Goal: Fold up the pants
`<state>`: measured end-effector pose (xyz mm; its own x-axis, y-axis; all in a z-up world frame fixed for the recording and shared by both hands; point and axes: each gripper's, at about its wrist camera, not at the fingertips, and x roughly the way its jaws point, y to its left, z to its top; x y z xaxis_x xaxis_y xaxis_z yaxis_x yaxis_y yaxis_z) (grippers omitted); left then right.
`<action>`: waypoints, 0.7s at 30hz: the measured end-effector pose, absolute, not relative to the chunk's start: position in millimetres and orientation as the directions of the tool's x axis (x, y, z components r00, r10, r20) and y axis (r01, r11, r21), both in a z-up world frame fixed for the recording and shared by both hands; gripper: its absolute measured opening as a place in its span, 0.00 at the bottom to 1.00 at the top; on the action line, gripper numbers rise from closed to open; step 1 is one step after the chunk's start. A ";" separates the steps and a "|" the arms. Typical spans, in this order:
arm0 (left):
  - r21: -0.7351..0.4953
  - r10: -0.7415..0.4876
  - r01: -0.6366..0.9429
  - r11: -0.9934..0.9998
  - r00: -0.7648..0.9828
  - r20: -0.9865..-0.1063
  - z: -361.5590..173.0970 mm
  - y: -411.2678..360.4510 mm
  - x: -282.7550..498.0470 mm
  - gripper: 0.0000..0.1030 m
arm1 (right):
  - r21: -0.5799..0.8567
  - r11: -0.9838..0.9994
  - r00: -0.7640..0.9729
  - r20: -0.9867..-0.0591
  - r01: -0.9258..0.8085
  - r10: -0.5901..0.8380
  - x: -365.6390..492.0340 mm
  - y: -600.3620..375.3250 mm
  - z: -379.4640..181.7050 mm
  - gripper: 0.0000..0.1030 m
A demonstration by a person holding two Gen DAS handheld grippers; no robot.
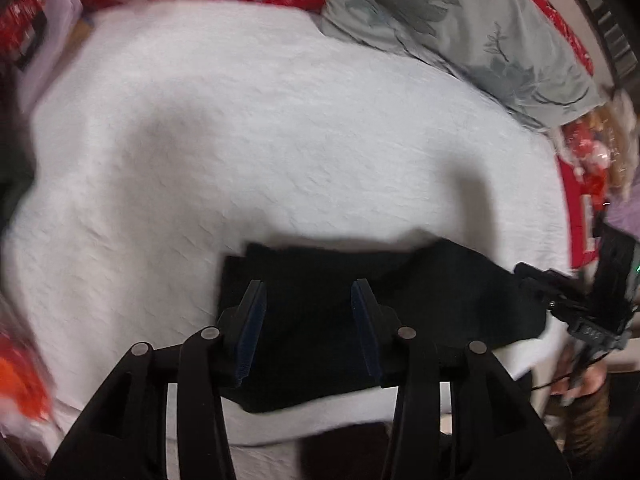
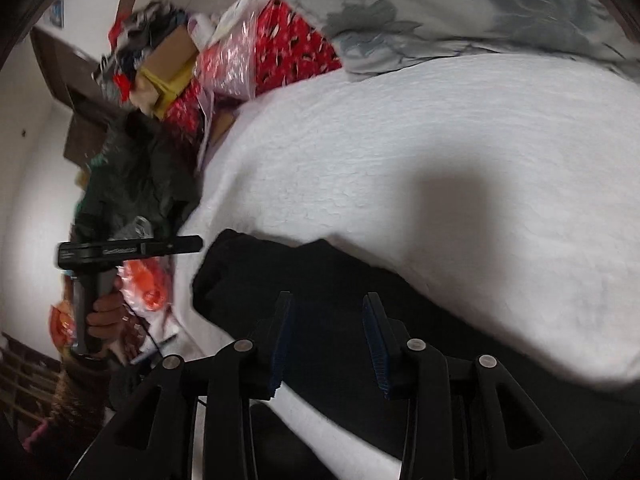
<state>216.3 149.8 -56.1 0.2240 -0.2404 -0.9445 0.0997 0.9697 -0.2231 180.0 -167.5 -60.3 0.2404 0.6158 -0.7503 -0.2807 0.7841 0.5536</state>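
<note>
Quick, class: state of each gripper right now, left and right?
Left gripper: open, holding nothing, above the folded black pants.
Right gripper: open, holding nothing, also over the pants.

a home bedroom: white bedspread [image 1: 280, 140], floral pillow [image 1: 460, 28], red wrapped bundles [image 2: 288, 56] piled alongside.

1x folded black pants [image 1: 360, 320], 2x hand-held gripper: left [image 1: 308, 300], right [image 2: 328, 312]. 1x white bed [image 1: 240, 140], 1x grey floral pillow [image 1: 460, 32].
</note>
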 end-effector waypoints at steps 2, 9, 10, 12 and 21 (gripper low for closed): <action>-0.258 -0.270 0.083 0.963 0.215 -0.938 -59.4 157.0 219.8 0.45 | 0.546 0.784 0.229 -0.756 -0.296 0.613 189.1 -158.8 -63.8 0.40; -0.297 -0.299 0.036 0.954 0.145 -0.943 -80.5 175.4 229.6 0.48 | 0.511 0.788 0.175 -0.789 -0.345 0.588 220.9 -133.0 -76.3 0.44; -0.327 -0.328 0.033 0.945 0.133 -0.935 -82.9 176.9 230.1 0.48 | 0.511 0.785 0.169 -0.790 -0.351 0.590 222.9 -131.2 -77.6 0.46; -0.343 -0.346 0.042 0.938 0.113 -0.931 -85.7 175.2 231.1 0.48 | 0.519 0.776 0.145 -0.790 -0.359 0.596 228.8 -126.9 -82.5 0.50; -0.359 -0.367 0.115 0.926 0.054 -0.929 -99.0 160.7 238.1 0.56 | 0.528 0.741 0.041 -0.803 -0.415 0.595 244.5 -103.2 -100.6 0.59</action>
<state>238.1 160.7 -99.0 0.0536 -0.3670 -0.9287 0.1148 0.9261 -0.3593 244.5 -103.2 -100.6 0.0409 0.5946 -0.8030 -0.4149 0.7412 0.5277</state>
